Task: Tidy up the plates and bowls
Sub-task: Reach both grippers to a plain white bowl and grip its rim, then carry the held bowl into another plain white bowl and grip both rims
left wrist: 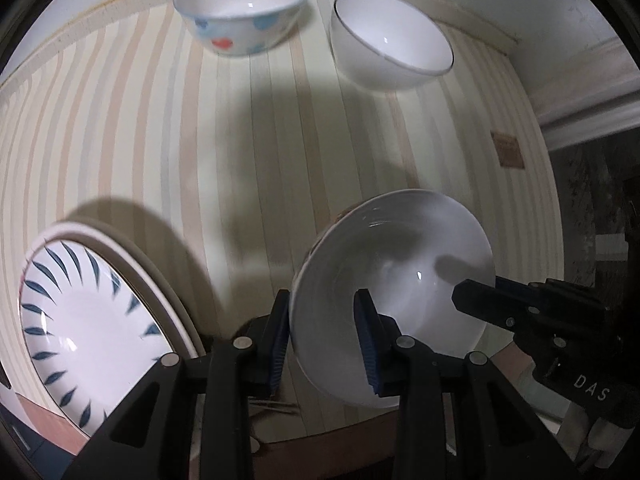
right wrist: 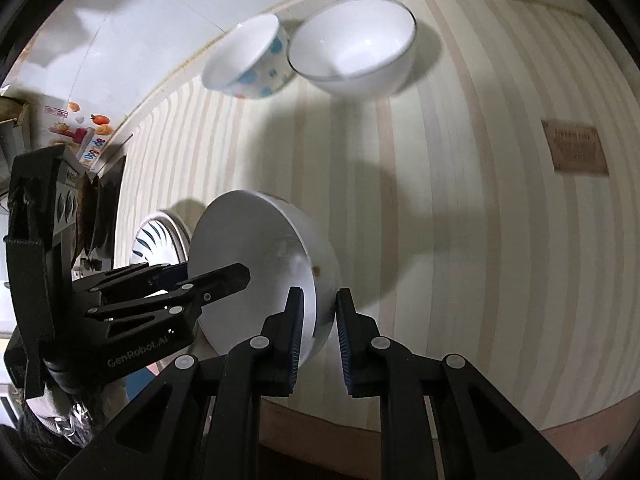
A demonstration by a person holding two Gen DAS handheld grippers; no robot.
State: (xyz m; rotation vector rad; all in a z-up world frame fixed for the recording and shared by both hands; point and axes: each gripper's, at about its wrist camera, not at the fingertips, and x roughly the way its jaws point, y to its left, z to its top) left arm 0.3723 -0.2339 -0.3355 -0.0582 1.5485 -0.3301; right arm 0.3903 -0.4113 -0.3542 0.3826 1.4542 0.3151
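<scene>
A plain white bowl [left wrist: 400,280] [right wrist: 256,264] is held tilted above the striped tablecloth, gripped from both sides. My left gripper [left wrist: 324,340] is shut on its near rim. My right gripper [right wrist: 318,340] is shut on the opposite rim and shows in the left wrist view [left wrist: 500,308]. A white bowl with blue and red hearts [left wrist: 244,12] [right wrist: 252,64] and a plain white bowl with a thin dark rim [left wrist: 390,40] [right wrist: 352,46] stand side by side at the far edge. A plate with blue leaf marks [left wrist: 88,324] [right wrist: 156,240] sits on another plate at the near left.
The striped tablecloth [left wrist: 200,140] covers the table up to a white wall. A brown label [left wrist: 508,148] [right wrist: 576,148] is on the cloth at the right. The table's front edge runs just below the grippers. A box with cartoon print [right wrist: 80,132] stands at the left.
</scene>
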